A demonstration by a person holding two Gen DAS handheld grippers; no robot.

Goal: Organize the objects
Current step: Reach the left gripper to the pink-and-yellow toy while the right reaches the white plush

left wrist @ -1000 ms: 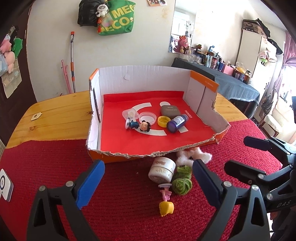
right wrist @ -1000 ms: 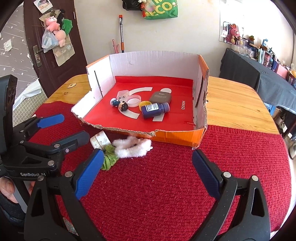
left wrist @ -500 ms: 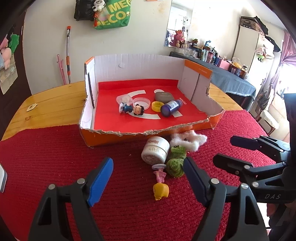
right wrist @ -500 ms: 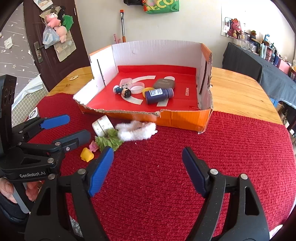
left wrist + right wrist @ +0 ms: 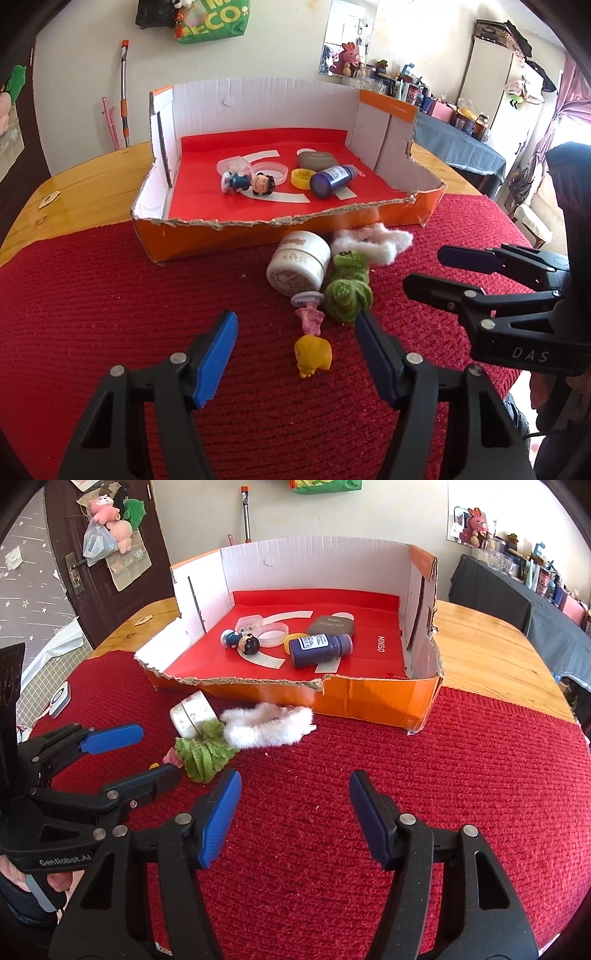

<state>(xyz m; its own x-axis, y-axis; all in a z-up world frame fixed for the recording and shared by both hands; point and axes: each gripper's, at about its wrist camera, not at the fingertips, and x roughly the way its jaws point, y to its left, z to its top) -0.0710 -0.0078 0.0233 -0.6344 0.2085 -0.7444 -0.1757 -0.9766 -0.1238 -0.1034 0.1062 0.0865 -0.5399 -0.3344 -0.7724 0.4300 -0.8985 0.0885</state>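
Note:
On the red mat before the torn cardboard box (image 5: 207,236) lie a white jar (image 5: 299,266), a green plush (image 5: 347,295), a white fluffy piece (image 5: 373,240) and a small pink doll with a yellow head (image 5: 312,354). My left gripper (image 5: 295,343) hangs low over that doll. Its jaws are closing with the doll's head between them, and the pads stand clear of it. My right gripper (image 5: 293,797) is further right over bare mat, jaws closing on nothing. The fluffy piece (image 5: 266,723) and green plush (image 5: 203,757) lie ahead of it to the left.
Inside the box lie a blue bottle (image 5: 317,648), a dark-haired figurine (image 5: 240,642), a yellow cap (image 5: 301,177), a grey case (image 5: 316,160) and clear lids. Wooden tabletop (image 5: 491,653) shows beyond the mat. A white gadget (image 5: 59,701) sits at the mat's left edge.
Both grippers have sunk toward the mat and their jaws have narrowed. The left one has come closer to the yellow-headed doll, which now sits between its fingers.

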